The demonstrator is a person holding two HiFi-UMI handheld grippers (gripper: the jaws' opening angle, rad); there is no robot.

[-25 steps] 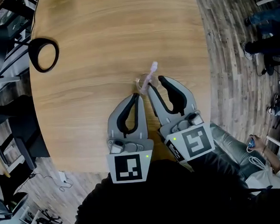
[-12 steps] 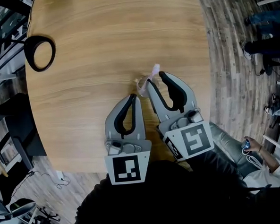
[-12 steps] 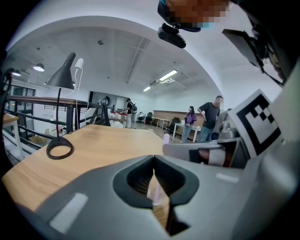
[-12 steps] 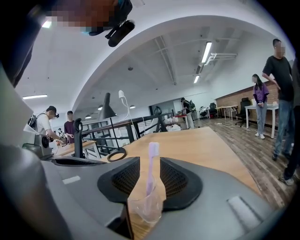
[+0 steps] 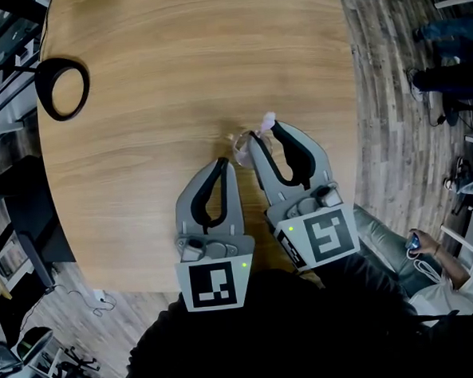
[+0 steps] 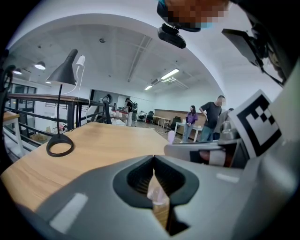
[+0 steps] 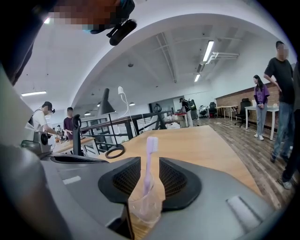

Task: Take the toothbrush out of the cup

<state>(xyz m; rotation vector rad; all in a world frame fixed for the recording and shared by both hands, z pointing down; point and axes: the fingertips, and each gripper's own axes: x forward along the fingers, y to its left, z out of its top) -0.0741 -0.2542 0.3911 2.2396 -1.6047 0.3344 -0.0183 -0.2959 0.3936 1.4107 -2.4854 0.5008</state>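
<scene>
A clear plastic cup [image 5: 240, 146] stands on the wooden table [image 5: 173, 68] with a lilac toothbrush [image 5: 266, 121] leaning out of it to the right. My right gripper [image 5: 265, 132] has its jaws wide apart and closing. In the right gripper view the cup [image 7: 145, 206] and the upright toothbrush [image 7: 149, 159] stand between the ribbed pads [image 7: 123, 180], which do not press on them. My left gripper [image 5: 224, 161] sits just left of the cup, fingertips together with nothing held. The cup [image 6: 158, 197] shows through the slot behind its tips [image 6: 153, 159].
A black ring-shaped lamp base [image 5: 61, 89] sits at the table's far left, its stem and shade rising in the left gripper view [image 6: 60, 145]. The table's right edge [image 5: 352, 137] is close to the right gripper. People [image 7: 281, 93] stand on the floor beyond it.
Both grippers stay about where they were beside the cup. The toothbrush head now shows nearer the right gripper's fingertips. The head view has shifted a little.
</scene>
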